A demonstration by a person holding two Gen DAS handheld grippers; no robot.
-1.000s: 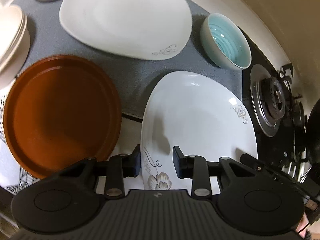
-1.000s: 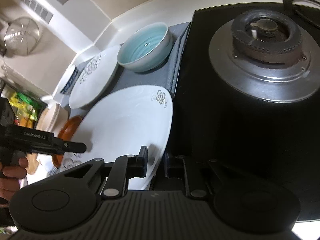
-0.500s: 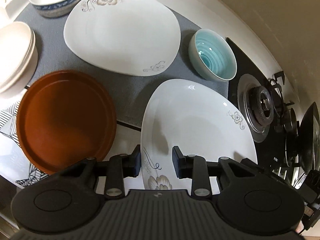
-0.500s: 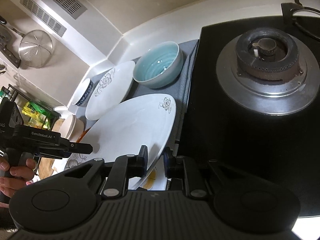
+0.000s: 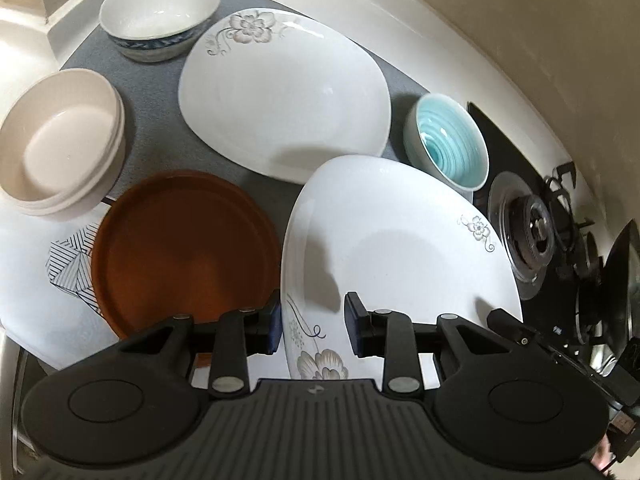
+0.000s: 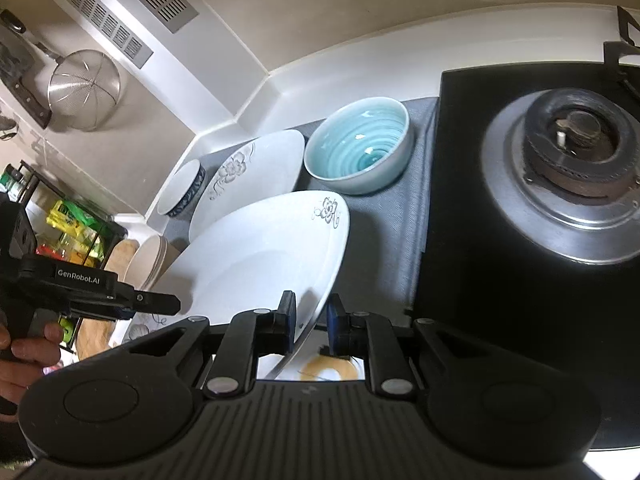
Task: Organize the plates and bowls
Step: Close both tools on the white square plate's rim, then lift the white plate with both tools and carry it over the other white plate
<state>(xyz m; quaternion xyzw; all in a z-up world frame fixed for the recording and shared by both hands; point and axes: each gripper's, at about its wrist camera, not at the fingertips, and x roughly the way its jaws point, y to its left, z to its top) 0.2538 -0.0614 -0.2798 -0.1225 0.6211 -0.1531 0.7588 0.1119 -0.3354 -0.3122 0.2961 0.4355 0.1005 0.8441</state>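
The grey mat on the counter carries a flowered white plate at the far side. A matching near plate is raised and tilted, clamped at opposite rims by the left gripper and right gripper. The brown plate lies left of it, the smaller teal bowl far right.

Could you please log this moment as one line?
left claw: gripping near flowered plate | right claw: gripping same plate, raised | orange plate: on counter
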